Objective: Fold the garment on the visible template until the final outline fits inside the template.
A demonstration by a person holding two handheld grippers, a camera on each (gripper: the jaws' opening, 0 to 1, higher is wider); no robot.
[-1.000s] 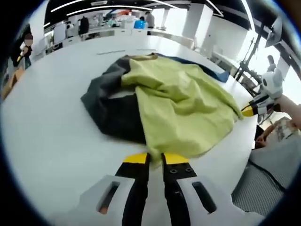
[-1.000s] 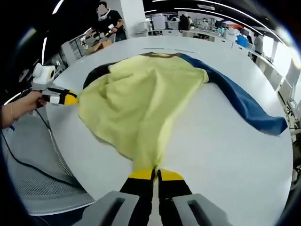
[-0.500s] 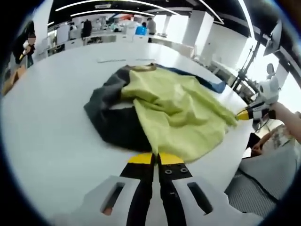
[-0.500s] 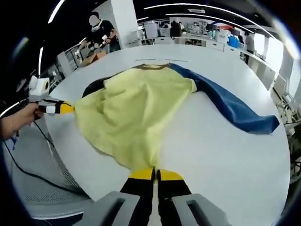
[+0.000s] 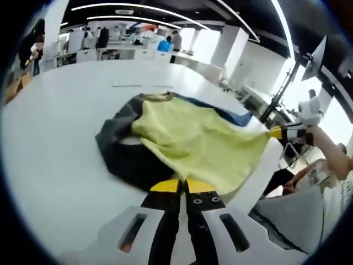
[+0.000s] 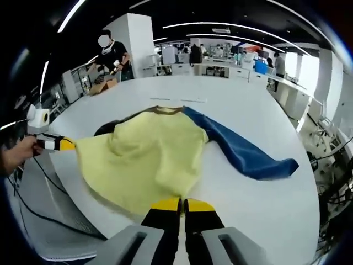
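- The garment lies on the white table, yellow lining up, with a blue sleeve trailing to one side.
- Left gripper and right gripper each pinch a hem corner, jaws closed on cloth, stretching the hem between them.
- It looks light, limp and prone to sagging; hem corners are the sensible holds.
- I cannot make out a template.

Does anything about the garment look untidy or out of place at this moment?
Yes. The garment lies bunched on the white table; its blue sleeve trails out to one side, and the dark sleeve is crumpled under the yellow body.
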